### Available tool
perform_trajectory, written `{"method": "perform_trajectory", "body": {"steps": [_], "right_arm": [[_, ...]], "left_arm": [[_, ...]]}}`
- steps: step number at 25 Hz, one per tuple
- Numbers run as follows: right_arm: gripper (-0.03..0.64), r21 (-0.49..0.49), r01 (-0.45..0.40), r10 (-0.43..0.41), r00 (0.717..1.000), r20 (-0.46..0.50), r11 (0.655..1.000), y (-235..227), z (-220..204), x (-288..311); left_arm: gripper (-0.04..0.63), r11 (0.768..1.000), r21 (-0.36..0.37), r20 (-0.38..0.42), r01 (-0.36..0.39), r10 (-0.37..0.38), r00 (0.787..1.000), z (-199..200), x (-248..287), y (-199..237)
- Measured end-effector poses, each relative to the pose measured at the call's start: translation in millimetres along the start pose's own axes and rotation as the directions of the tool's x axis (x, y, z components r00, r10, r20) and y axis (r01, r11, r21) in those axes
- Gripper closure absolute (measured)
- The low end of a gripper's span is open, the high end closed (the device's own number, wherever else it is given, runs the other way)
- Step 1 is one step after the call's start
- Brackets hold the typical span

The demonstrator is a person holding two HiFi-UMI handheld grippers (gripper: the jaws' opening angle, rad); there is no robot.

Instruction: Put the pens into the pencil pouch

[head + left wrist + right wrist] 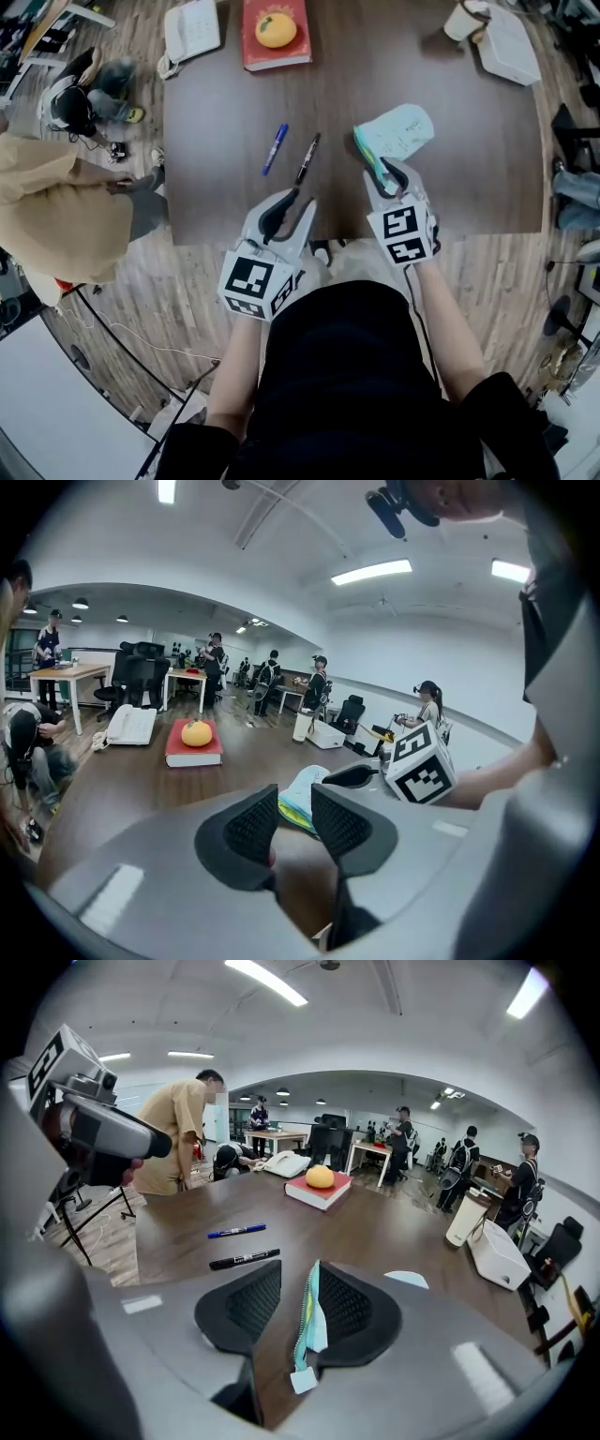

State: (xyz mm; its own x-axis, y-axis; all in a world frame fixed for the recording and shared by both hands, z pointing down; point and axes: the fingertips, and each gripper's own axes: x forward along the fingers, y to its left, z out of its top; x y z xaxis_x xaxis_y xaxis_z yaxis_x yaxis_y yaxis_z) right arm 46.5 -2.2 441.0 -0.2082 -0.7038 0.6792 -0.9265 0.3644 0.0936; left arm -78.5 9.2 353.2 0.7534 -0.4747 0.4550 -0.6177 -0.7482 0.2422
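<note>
Right gripper (pixel 384 172) astride pencil pouch (pixel 400 130) edge; pens (pixel 307 158) leftward.

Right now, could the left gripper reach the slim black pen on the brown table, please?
Probably yes: the left gripper is open and empty just short of the black pen, with only bare brown tabletop between them.

Bright ceiling strips (pixel 370 572), fisheye edges — sharp
</note>
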Motion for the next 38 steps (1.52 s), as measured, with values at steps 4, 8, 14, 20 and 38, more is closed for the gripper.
{"method": "perform_trajectory", "body": {"steps": [4, 8, 14, 20, 38], "right_arm": [[0.503, -0.019, -0.029, 0.028, 0.999, -0.026, 0.999, -6.9, -8.0, 18.7], [0.503, -0.03, -0.044, 0.042, 0.998, -0.04, 0.999, -13.8, -14.2, 35.4], [0.503, -0.071, -0.063, 0.058, 0.996, -0.072, 0.995, -17.9, -27.8, 56.4], [0.503, -0.125, -0.073, 0.061, 0.994, -0.094, 0.989, -18.4, -39.6, 71.0], [0.497, -0.243, 0.04, -0.079, 0.985, -0.154, 0.969, -25.7, -65.6, 89.6]], "left_arm": [[0.489, 0.999, -0.03, -0.016, -0.037, 0.036, 0.999, -4.0, 12.8, 2.4], [0.494, 0.996, -0.049, -0.035, -0.077, 0.075, 0.997, -8.5, 22.4, 6.3], [0.494, 0.987, -0.077, -0.049, -0.143, 0.14, 0.989, -16.8, 28.6, 11.5], [0.495, 0.981, -0.075, -0.062, -0.181, 0.177, 0.982, -24.4, 36.6, 15.2], [0.495, 0.977, -0.034, -0.102, -0.209, 0.205, 0.973, -48.2, 47.4, 24.4]]}}
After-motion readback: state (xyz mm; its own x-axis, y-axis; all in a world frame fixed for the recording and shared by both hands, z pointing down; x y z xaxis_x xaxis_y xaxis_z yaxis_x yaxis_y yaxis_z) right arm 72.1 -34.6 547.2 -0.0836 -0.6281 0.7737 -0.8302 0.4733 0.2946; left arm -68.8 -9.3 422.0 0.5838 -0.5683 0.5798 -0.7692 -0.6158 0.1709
